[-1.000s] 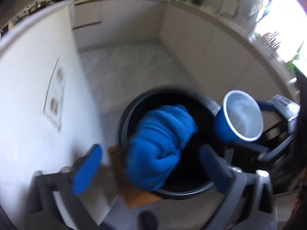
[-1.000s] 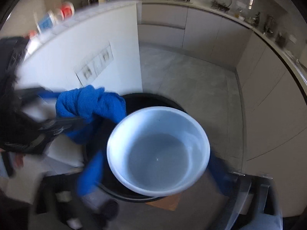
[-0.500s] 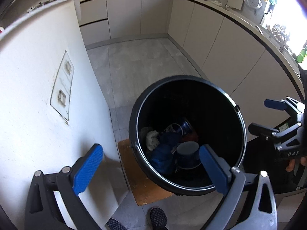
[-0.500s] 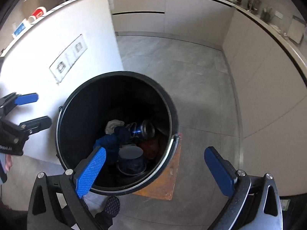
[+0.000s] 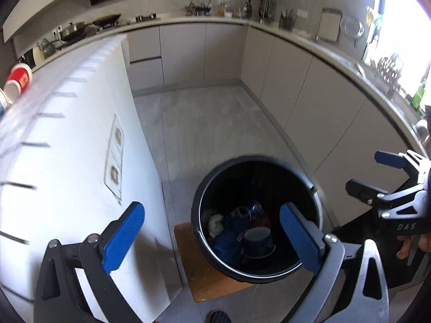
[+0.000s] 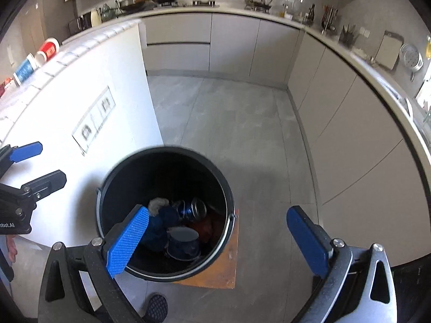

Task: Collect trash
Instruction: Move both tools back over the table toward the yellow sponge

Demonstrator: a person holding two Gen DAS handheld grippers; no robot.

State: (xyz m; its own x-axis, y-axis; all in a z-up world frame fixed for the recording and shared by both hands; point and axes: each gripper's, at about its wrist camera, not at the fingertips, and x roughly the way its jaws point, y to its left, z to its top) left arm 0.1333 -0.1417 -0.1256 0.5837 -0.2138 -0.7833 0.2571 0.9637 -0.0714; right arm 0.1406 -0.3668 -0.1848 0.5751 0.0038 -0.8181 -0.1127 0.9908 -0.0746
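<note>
- Both tongs are wide open and holding nothing: the left gripper (image 5: 211, 238) hangs over the black trash bin (image 5: 258, 274), the right gripper (image 6: 225, 239) up over its near rim, blue pads (image 6: 129, 241) spread well apart.
- The trash is down in the bottom of the bin: a blue cloth (image 6: 159, 226), a blue cup with a white inside (image 6: 183, 241), a shiny blue can (image 6: 192, 208), a pale crumpled wad (image 6: 158, 204) and something reddish-brown (image 6: 206, 226) on the far side.
- Looks like this load is dumped, so my guess is the next step is going back to the white counter (image 6: 80, 86) for more.
- What could bite: the bin sits on a small brown board (image 6: 215, 269), not straight on the floor. Bump the rim swinging a gripper away and I'd bet it shifts or tips.
- The two grippers are pretty close together over the bin. Turning both toward the counter at once could clip them on each other or on the counter's edge.
- The red cup (image 6: 49, 48) and blue-patterned cup (image 6: 25, 67) sit near the counter's edge; a sloppy reach could knock them off.
- Hard to tell: the inside of the bin is super dark, so I can't say what the reddish thing is or whether anything is buried under the cloth.
- The counter top is smeared with blur and cut off on the left in the left wrist view, so no idea how much trash is left up there.
- There's a shoe tip (image 6: 156, 306) at the bottom edge; the rest of the person is out of frame except a few fingers (image 5: 404, 247) on the right handle.
</note>
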